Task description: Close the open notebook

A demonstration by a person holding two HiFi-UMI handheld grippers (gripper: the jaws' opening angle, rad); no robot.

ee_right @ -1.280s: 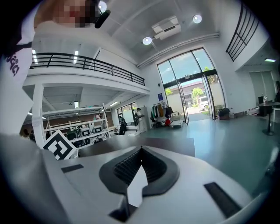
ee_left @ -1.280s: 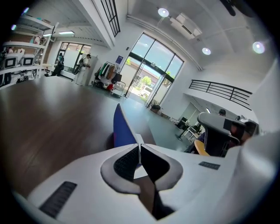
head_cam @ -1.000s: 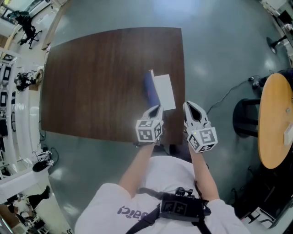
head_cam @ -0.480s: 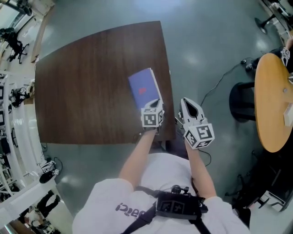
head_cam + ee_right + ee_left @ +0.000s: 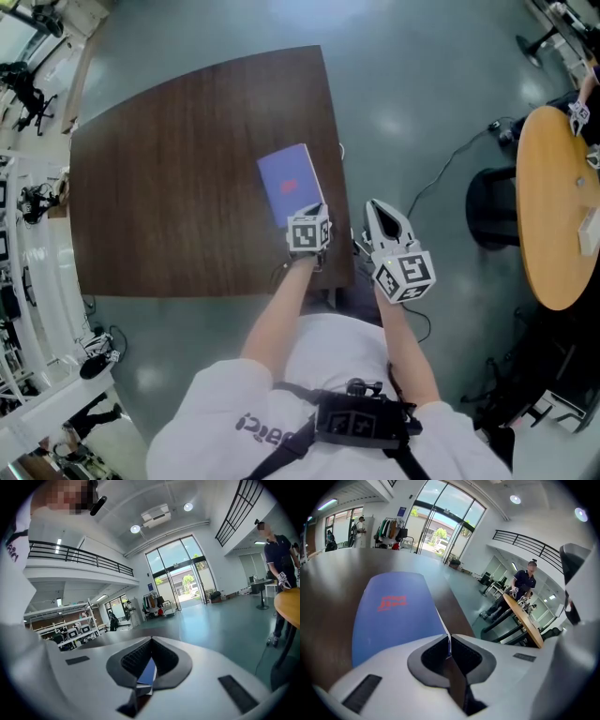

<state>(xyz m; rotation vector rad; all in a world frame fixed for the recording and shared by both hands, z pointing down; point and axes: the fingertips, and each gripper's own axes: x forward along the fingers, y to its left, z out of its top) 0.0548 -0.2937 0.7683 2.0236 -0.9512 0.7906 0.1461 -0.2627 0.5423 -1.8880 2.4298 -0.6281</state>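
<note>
From the head view, the notebook lies flat on the dark brown counter, near its right edge, with its blue cover facing up and no page showing. It looks closed. The left claw sits at the notebook's near right corner. The right claw hangs just off the counter's edge, over the grey floor and apart from the notebook.

In the left gripper view, the blue cover with its red print stretches away from the camera, level with the counter. The left claw's jaws are drawn together on a thin white-and-blue sliver — the notebook's near corner, pinched at the very tips. The white page edge runs straight into the tips.

The right gripper view looks out over open floor toward tall windows. The right claw's jaws meet at the tips and nothing is clamped between them. A strip of blue shows through the gap beneath the tips, but I cannot tell for certain what it belongs to.

As I judge it, the closing itself is done, since the cover is down and flat. What seems left is small — letting the left claw open off the corner without dragging or lifting the cover, then drawing it clear.
</note>
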